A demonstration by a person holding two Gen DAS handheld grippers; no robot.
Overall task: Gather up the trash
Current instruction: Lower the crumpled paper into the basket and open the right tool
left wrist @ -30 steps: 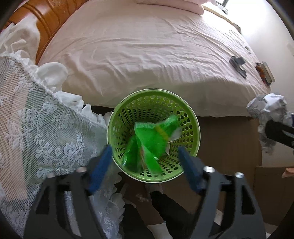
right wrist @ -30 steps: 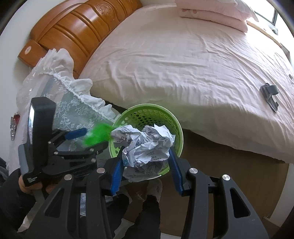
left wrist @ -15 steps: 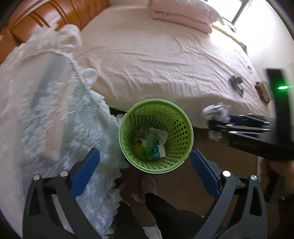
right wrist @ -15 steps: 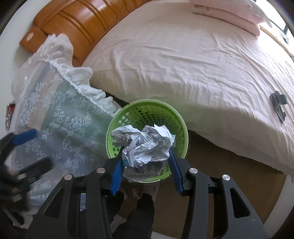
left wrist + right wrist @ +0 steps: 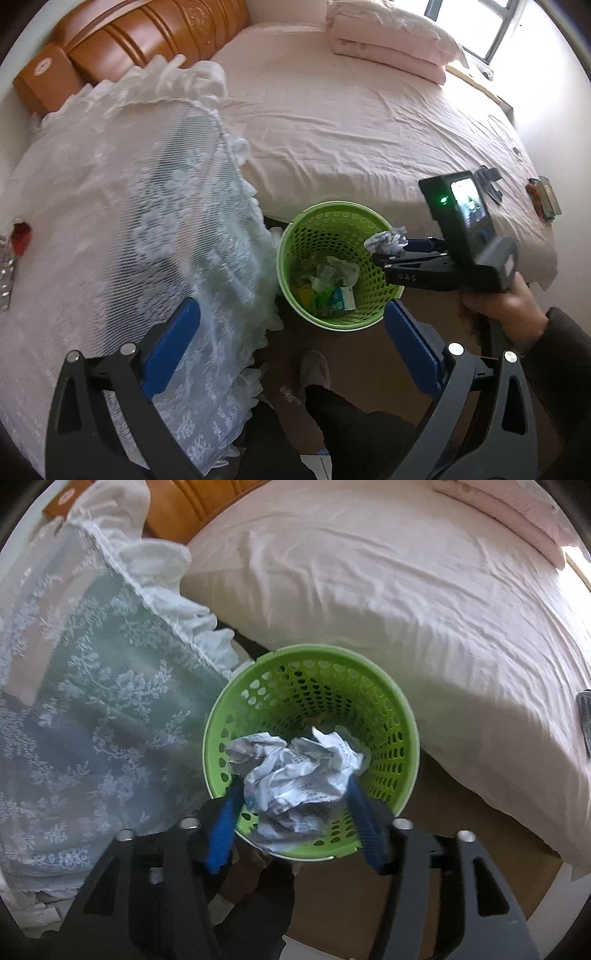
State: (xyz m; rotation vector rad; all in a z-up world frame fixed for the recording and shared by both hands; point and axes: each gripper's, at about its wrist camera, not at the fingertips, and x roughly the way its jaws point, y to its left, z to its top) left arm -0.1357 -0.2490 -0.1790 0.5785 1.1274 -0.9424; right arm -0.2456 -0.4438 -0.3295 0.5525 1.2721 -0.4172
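**Holding Crumpled Newsprint Above the Green Basket**

Gripped between the blue pads of the right gripper (image 5: 295, 794), one crumpled ball of printed paper (image 5: 295, 775) was held directly over the mouth of one green perforated wastebasket (image 5: 402, 716), which stood on the floor between the pink-sheeted bed (image 5: 406, 590) and a lace-draped bedside surface (image 5: 92, 701). The left gripper (image 5: 291, 343) was seen with its fingers spread wide and holding nothing, set back from the basket.

A miss was judged possible: the ball was wide relative to the opening, and in the left wrist view it sat near the basket's right-hand rim, so a release from that spot could have let it catch the rim and roll onto the floor. The basket looked light, and a knock from a finger might have tipped it.

Inside the basket, several scraps were counted loosely: a small white-and-green carton (image 5: 341, 299), some pale wrappers and a green piece; the exact number could not be told. Two small dark objects were left lying near the bed's far edge.
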